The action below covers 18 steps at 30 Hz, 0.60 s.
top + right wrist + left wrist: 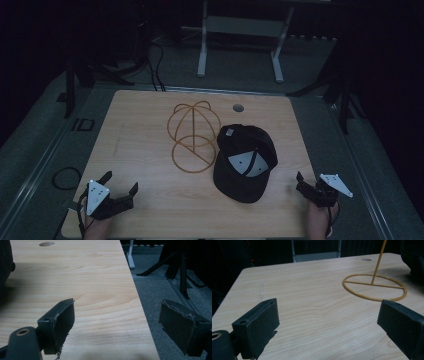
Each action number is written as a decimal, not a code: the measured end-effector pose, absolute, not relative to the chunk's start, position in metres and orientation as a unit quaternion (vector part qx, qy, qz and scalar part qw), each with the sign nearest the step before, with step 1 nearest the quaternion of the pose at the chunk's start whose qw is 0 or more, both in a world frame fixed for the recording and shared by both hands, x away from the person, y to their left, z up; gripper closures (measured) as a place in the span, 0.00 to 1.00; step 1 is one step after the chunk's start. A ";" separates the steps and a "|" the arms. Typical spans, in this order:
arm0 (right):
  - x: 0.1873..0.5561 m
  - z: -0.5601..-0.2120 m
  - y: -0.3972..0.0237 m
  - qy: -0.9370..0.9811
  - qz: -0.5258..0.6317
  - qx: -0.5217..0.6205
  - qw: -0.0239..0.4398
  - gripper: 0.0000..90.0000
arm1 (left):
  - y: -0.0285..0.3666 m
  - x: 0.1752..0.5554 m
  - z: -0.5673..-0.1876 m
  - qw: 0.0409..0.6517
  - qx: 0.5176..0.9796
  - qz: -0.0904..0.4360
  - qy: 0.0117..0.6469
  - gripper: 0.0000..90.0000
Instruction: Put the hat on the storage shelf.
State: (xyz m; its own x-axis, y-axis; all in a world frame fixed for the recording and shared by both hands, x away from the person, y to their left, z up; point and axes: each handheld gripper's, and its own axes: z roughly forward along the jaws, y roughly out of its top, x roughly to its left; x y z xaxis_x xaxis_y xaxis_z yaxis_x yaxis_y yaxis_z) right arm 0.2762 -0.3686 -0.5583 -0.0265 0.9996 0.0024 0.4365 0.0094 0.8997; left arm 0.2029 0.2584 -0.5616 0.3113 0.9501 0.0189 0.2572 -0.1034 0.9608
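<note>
A black cap (245, 162) lies upside down on the pale wood-grain worktop (140, 145), right of centre, its brim toward the near edge and a grey lining with a white label showing inside the crown. Just left of it, close enough that touching cannot be ruled out, stands a wire stand (192, 135): thin yellow-gold rod bent into a round base ring with a crossbar, an upright stem, and a domed cage of hoops on top. In the left gripper view the base ring (374, 287) and stem sit ahead and to the right on the smooth boards, with nothing between them and the jaws.

The left gripper (119, 187) rests at the near left corner of the worktop, jaws wide apart and empty, blocky black pads pointing toward the stand. The right gripper (301, 182) sits at the near right edge, jaws likewise spread with nothing in them; its view has one pad over the wood and the other out over the grey carpet beyond the rim. Both are well apart from the cap.

A small round hole (238, 107) marks the far side of the worktop. Behind it stands a white frame (240, 35) on the floor, with dark tripod legs at either side and cables trailing across the carpet.
</note>
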 end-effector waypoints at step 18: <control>0.273 -0.547 -0.368 0.631 0.394 0.594 0.308 0.14 | 0.256 0.202 -0.558 0.469 0.670 0.337 0.467 0.01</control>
State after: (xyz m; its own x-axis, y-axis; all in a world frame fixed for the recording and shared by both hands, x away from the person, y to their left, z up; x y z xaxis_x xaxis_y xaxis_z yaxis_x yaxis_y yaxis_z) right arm 0.2731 -0.3675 -0.5469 -0.1060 0.9912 0.0795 0.5062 -0.0150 0.8623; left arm 0.2022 0.2564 -0.5582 0.3373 0.9413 0.0136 0.3094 -0.1245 0.9427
